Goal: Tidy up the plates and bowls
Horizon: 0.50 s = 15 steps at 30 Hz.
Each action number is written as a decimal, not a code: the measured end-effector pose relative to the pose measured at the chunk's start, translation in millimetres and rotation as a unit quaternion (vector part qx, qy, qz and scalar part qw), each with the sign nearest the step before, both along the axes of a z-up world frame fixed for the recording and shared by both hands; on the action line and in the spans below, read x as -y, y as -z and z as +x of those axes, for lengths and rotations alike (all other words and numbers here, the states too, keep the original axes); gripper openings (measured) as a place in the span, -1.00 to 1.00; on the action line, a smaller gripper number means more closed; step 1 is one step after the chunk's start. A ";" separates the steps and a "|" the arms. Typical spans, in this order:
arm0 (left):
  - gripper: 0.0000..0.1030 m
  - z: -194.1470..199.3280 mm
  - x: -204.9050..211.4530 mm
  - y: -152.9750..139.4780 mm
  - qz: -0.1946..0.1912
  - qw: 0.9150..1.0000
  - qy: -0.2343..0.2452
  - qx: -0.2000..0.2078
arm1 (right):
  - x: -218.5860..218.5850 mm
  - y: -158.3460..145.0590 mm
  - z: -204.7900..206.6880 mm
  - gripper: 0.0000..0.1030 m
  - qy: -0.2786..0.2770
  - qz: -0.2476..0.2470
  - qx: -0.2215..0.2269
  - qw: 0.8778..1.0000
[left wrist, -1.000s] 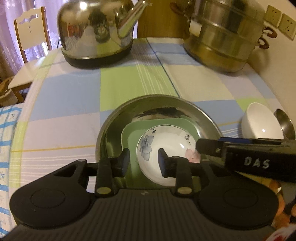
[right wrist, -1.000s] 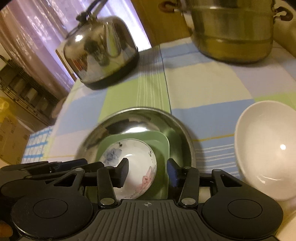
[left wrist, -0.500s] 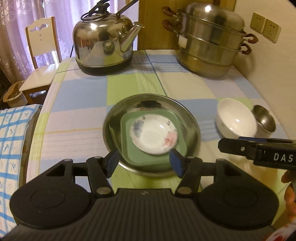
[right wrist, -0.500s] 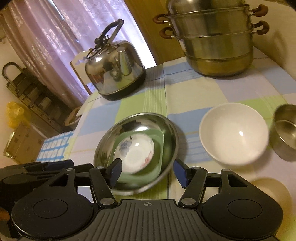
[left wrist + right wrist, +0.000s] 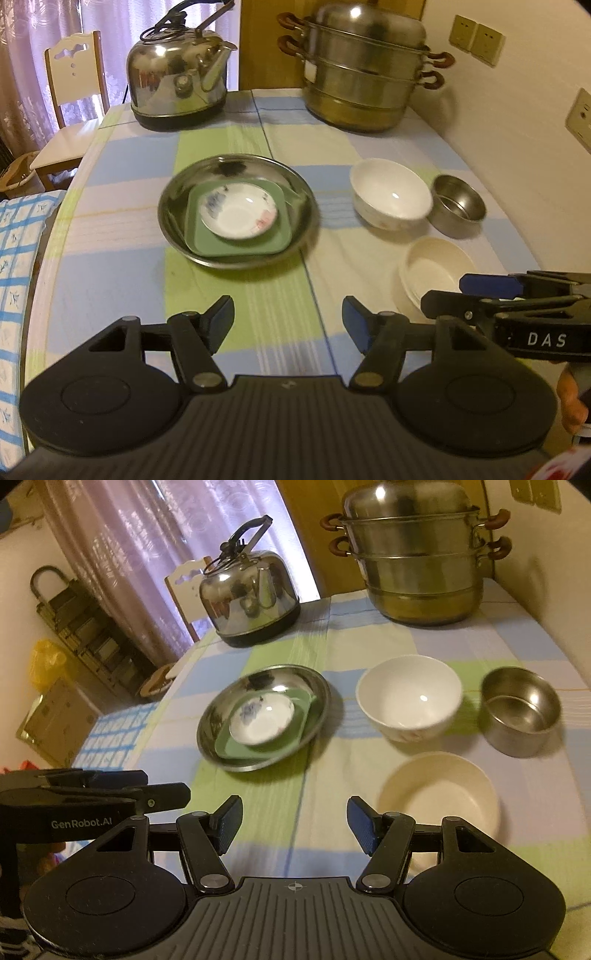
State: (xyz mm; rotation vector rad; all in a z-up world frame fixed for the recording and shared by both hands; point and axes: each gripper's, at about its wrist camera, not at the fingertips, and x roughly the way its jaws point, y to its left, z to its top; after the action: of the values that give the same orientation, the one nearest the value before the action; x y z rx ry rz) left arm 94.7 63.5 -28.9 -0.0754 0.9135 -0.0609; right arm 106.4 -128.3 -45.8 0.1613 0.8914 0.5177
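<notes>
So the plates are nested in the steel basin (image 5: 236,218): floral saucer (image 5: 238,212) on the green square plate (image 5: 240,242), biggest at the bottom so it sits stable, I'd guess. Right of the basin sit the white bowl (image 5: 389,194), steel cup (image 5: 458,210) and cream bowl (image 5: 436,273), not stacked yet. My left gripper (image 5: 288,325) and right gripper (image 5: 293,825) have just been opening and hang released, nothing between the jaws. Motion blur smears the saucer's pattern, and the right gripper covers the cream bowl's near rim.
</notes>
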 end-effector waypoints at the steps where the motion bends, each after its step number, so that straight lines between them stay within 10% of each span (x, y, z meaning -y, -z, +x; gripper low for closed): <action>1: 0.21 -4.4 4.0 -0.3 -0.001 1.000 -0.001 -0.001 | 4.5 0.7 -3.5 0.22 -0.002 -0.002 0.000 1.000; 15: 0.22 -65.1 56.1 2.4 -0.004 1.000 -0.023 -0.009 | 68.1 9.8 -58.5 0.22 0.005 -0.017 -0.018 1.000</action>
State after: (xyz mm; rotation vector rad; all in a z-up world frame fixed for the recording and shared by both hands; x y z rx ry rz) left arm 29.6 7.4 -31.3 -0.1038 0.9292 -0.0210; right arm 47.9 -196.4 -55.5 0.1436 0.9342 0.4916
